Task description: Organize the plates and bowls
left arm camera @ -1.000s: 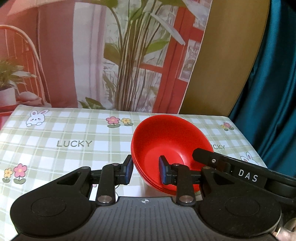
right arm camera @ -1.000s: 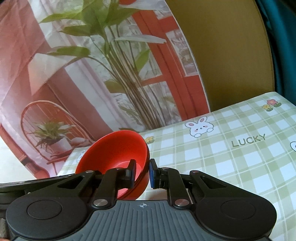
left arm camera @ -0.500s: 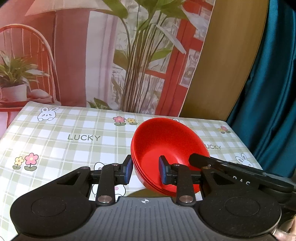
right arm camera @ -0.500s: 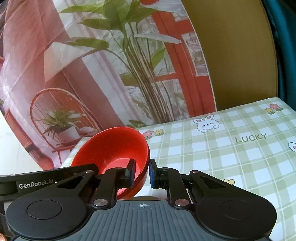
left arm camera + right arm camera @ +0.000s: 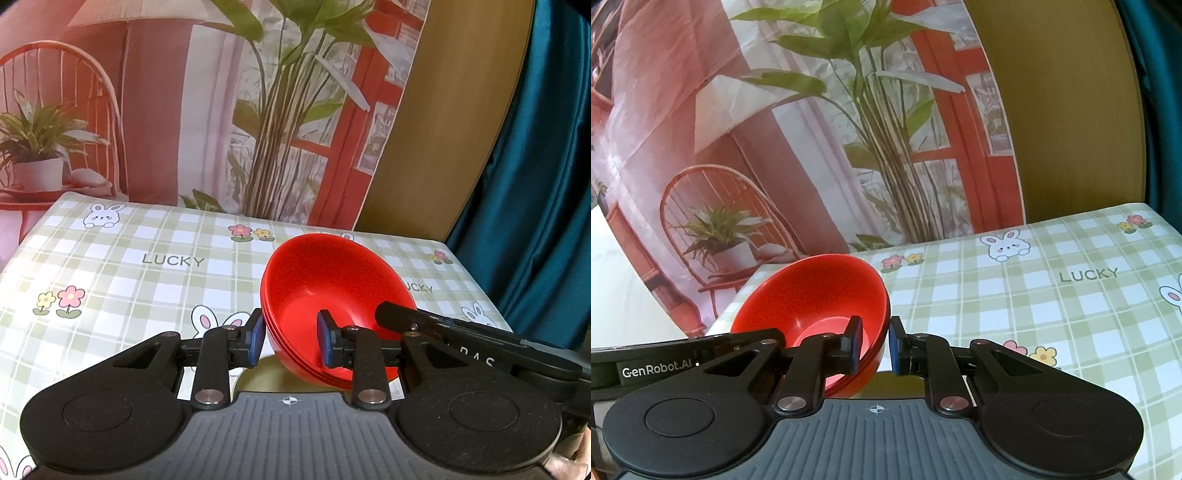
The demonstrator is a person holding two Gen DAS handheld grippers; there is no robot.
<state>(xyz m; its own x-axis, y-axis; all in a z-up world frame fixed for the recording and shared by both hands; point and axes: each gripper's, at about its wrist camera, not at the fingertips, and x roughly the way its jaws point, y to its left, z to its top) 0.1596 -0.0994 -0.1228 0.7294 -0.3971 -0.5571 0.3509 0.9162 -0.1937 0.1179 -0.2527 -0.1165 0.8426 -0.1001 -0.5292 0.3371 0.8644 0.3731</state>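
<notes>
A stack of red bowls (image 5: 332,291) is held tilted above the checked tablecloth (image 5: 129,266). My left gripper (image 5: 290,341) is shut on the stack's left rim, one pad outside and one inside. My right gripper (image 5: 873,345) is shut on the opposite rim of the red bowls (image 5: 812,295), one pad inside and one outside. The right gripper's black body shows in the left wrist view (image 5: 472,343), and the left gripper's body shows in the right wrist view (image 5: 665,365). A yellowish object lies under the stack, mostly hidden.
The table (image 5: 1052,295) has a green checked cloth with rabbits, flowers and the word LUCKY. A printed backdrop (image 5: 221,110) with a plant and chair hangs behind it. A teal curtain (image 5: 535,184) hangs at the right.
Both grippers have lifted and pulled back with the bowl stack, so more of the table shows. The grip on both rims is unchanged.
</notes>
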